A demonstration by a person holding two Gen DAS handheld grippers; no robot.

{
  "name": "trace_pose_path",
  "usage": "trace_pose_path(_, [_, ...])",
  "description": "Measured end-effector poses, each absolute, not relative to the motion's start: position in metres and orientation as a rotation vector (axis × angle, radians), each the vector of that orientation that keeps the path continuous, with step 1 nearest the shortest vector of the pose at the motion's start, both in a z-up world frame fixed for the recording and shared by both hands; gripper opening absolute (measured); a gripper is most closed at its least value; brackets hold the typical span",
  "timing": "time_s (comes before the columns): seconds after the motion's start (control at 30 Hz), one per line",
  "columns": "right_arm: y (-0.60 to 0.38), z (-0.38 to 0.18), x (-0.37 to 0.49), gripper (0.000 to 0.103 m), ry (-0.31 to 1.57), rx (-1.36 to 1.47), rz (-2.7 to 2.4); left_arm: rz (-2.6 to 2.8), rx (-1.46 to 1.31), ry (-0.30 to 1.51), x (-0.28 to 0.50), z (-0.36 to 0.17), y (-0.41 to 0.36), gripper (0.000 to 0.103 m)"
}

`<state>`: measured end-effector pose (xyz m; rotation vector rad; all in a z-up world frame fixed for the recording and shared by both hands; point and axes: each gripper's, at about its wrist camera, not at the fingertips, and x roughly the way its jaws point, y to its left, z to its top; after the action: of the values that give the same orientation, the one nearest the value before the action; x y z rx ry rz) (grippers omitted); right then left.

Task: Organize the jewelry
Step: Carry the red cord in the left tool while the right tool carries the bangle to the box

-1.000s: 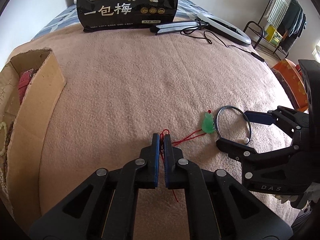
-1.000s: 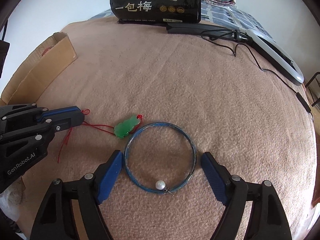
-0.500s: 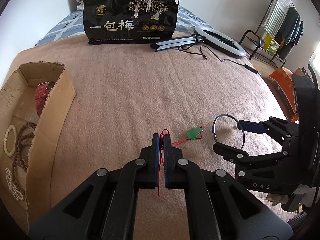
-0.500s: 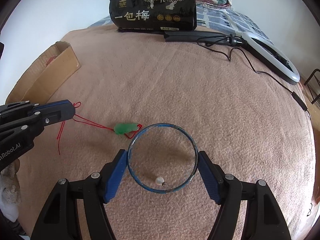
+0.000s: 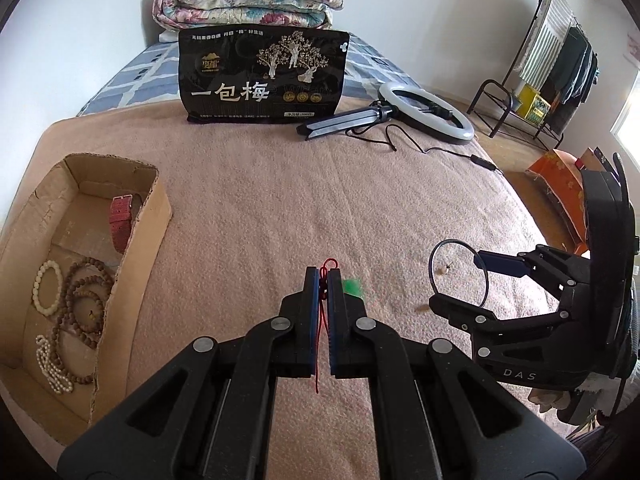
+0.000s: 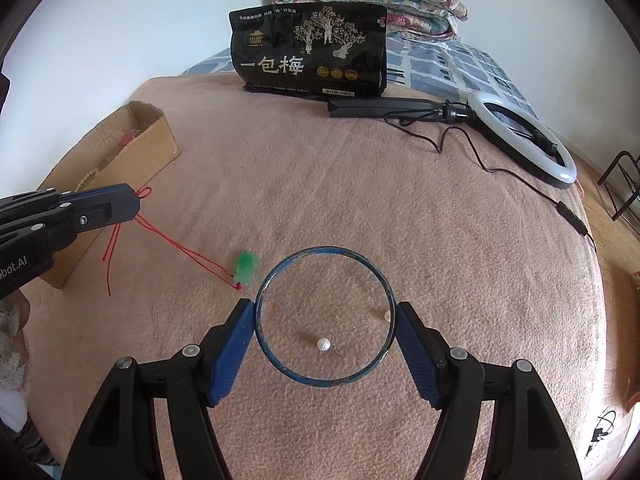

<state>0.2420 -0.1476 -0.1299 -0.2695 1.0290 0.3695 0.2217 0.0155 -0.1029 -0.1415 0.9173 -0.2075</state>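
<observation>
My left gripper (image 5: 323,276) is shut on the red cord (image 6: 176,246) of a green jade pendant (image 6: 246,267), which hangs blurred above the pink blanket; the pendant also shows in the left wrist view (image 5: 352,286). My right gripper (image 6: 325,316) is shut on a blue bangle (image 6: 325,249) and holds it lifted; the bangle shows in the left wrist view (image 5: 458,272) too. A pearl earring (image 6: 324,345) and a second pearl (image 6: 386,316) lie on the blanket below the bangle. A cardboard box (image 5: 148,224) at the left holds bead bracelets (image 5: 80,292) and a red strap (image 5: 120,220).
A black snack bag (image 5: 264,76) stands at the back of the bed. A ring light (image 5: 426,112) with stand and cable lies at the back right. A folded quilt (image 5: 248,0) lies behind. A clothes rack (image 5: 556,64) and an orange box (image 5: 560,184) stand beside the bed.
Both grippers have risen from the blanket. The left one lifted the pendant by its cord; the right one closed on the bangle and lifted it, leaving the pearl earring behind.
</observation>
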Motion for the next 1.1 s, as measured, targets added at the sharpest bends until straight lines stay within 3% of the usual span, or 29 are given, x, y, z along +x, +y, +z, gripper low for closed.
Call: trace_pose_path(1.1, [-0.110, -0.065, 0.191, 0.073, 0.956, -0.279, 0.448, -0.140, -0.194, 0.735, 0.176, -0.012, 0.086, 0.001])
